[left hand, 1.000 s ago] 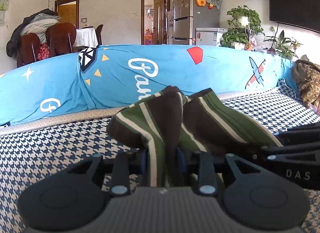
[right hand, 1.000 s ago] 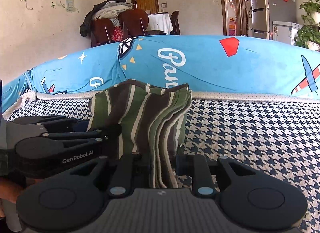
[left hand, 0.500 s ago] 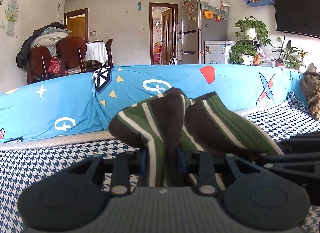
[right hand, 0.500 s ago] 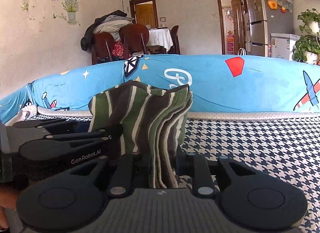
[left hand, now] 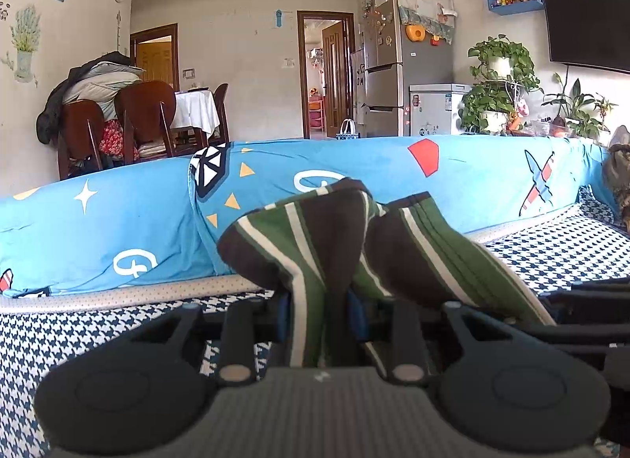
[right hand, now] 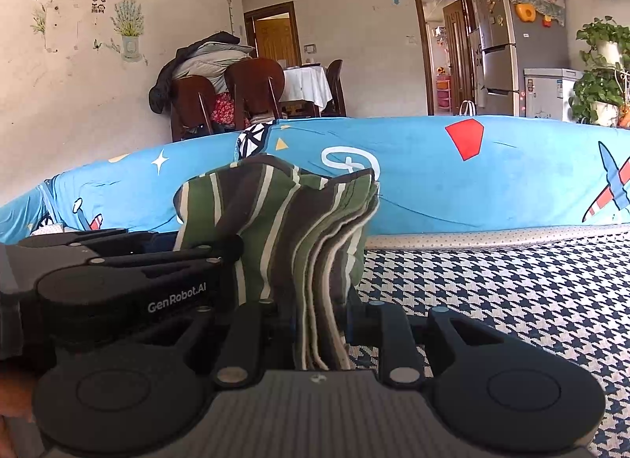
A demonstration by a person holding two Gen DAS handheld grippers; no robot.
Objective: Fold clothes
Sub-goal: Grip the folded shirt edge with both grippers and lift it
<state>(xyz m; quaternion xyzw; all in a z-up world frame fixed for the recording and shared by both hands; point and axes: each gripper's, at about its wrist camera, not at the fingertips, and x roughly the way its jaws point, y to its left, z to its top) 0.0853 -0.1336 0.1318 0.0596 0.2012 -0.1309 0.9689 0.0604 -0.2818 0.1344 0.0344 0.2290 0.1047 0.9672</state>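
Observation:
A folded garment (left hand: 338,245) striped green, brown and white is held up between both grippers above the houndstooth surface (left hand: 78,336). My left gripper (left hand: 319,316) is shut on one bunched end of it. The same striped garment (right hand: 291,221) shows as a thick stack of layers in the right wrist view, where my right gripper (right hand: 321,320) is shut on its layered edge. The left gripper (right hand: 130,280) sits close beside it on the left, and the right gripper (left hand: 582,312) shows at the lower right in the left wrist view. The fingertips are hidden by cloth.
A long blue printed cushion (left hand: 118,221) runs across the far edge of the houndstooth surface (right hand: 512,300). Another patterned cloth (left hand: 620,178) lies at the far right. Behind stand dining chairs (left hand: 134,119), a fridge (left hand: 397,56), plants (left hand: 500,84) and a wall television (left hand: 586,21).
Both grippers have risen slightly with the garment still gripped; more of the room behind the blue cushion shows now. The grip on the cloth is unchanged.

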